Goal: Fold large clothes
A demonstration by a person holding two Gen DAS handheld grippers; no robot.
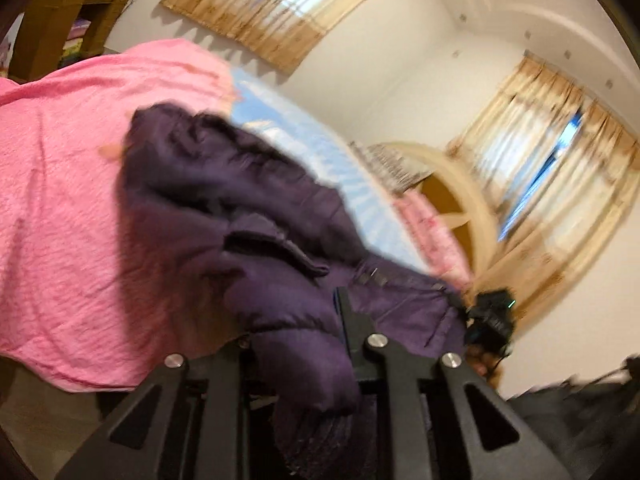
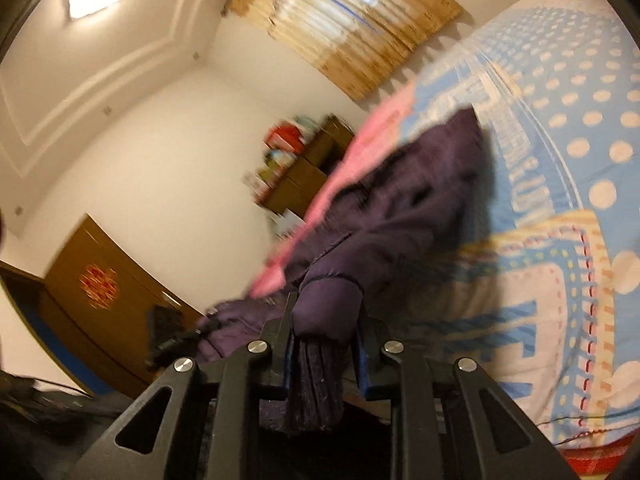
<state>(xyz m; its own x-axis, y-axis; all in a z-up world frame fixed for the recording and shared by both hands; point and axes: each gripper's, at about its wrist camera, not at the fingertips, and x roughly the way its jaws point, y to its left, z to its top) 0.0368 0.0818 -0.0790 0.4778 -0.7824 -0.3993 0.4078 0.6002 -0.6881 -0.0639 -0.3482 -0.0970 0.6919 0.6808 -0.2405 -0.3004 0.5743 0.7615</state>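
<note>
A dark purple padded jacket (image 1: pixel 224 200) hangs lifted off the bed between my two grippers. My left gripper (image 1: pixel 312 336) is shut on a puffy fold of it; cloth drapes over and hides one finger. In the right wrist view the jacket (image 2: pixel 404 196) stretches away over the bed, and my right gripper (image 2: pixel 325 320) is shut on a sleeve end, whose ribbed cuff (image 2: pixel 316 388) sticks back between the fingers. Each gripper shows small in the other's view: the right gripper (image 1: pixel 490 316) at the jacket's far edge, the left gripper (image 2: pixel 172 336) at the lower left.
The bed carries a pink blanket (image 1: pixel 60 184) and a blue dotted sheet (image 2: pixel 568 120). A curved wooden headboard (image 1: pixel 460 192) stands beyond it. Wooden shelves (image 2: pixel 308 172) with bright items line the wall, beside a brown cabinet (image 2: pixel 104 292). Beige curtains (image 1: pixel 276 8) cover the windows.
</note>
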